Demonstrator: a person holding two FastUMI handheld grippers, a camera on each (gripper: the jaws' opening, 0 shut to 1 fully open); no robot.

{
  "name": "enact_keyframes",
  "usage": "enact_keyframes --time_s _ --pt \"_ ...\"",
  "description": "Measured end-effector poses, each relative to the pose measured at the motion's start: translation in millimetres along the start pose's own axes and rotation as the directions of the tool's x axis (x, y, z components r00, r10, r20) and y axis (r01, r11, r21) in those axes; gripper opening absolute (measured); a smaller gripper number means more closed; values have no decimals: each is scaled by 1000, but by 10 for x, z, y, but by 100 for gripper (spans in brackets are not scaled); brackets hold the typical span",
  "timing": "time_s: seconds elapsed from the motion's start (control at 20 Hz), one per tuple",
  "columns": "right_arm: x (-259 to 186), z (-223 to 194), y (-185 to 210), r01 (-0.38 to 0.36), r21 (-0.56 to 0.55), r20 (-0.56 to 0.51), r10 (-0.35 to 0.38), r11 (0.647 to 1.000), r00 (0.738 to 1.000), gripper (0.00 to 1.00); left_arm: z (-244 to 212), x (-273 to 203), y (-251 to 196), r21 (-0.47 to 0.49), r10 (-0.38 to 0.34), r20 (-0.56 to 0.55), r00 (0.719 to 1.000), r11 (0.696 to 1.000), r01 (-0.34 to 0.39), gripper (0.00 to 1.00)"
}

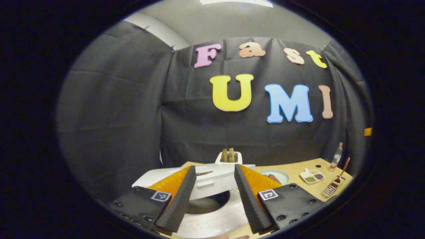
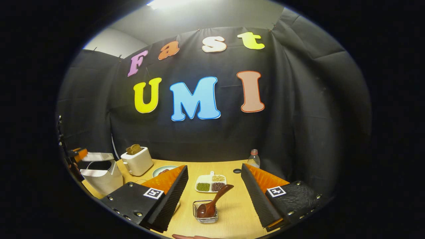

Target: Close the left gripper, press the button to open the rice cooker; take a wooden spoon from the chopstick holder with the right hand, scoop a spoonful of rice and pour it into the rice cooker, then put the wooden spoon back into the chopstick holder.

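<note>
Already opened rice cooker [image 1: 212,186] under the spread left claw [image 1: 212,196], lid up for pouring, with wooden spoon [image 2: 212,202] propped in the chopstick holder [image 2: 205,212] on the worktop [image 2: 232,212], between the right claw [image 2: 214,196] fingers, also spread.

Jaws apart; wooden spoon [image 2: 212,203] seemingly in holder [image 2: 206,216].

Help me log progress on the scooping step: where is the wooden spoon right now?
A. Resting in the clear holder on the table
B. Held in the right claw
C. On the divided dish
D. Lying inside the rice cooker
A: in the right gripper view the wooden spoon sits in the clear holder, and the right claw stands open around it.
</note>
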State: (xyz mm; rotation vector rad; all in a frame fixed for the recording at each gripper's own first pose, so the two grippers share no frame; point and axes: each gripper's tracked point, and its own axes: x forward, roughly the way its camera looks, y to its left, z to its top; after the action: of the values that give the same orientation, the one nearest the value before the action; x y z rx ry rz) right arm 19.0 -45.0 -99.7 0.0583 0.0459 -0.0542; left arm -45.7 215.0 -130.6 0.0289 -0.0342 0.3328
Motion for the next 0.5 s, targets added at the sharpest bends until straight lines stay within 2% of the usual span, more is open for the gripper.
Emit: enact_keyframes --time_s 0.15,0.3,0.35,0.5 --pt "105 -52 -100 3 14 11 -3 1000 1000 98 90 -147 -376 -53 -92 0 996 994 92 100" --pt "288 -241 -268 33 13 -26 -33 999 999 98 349 -75 -454 -64 -115 35 993 991 117 97" --pt "352 -299 -307 41 9 -34 -41 999 999 98 421 -30 -496 -72 -121 41 992 990 124 99" --pt "548 -546 -409 78 -17 -59 -79 997 995 98 447 38 -661 -78 -154 37 987 985 157 99"
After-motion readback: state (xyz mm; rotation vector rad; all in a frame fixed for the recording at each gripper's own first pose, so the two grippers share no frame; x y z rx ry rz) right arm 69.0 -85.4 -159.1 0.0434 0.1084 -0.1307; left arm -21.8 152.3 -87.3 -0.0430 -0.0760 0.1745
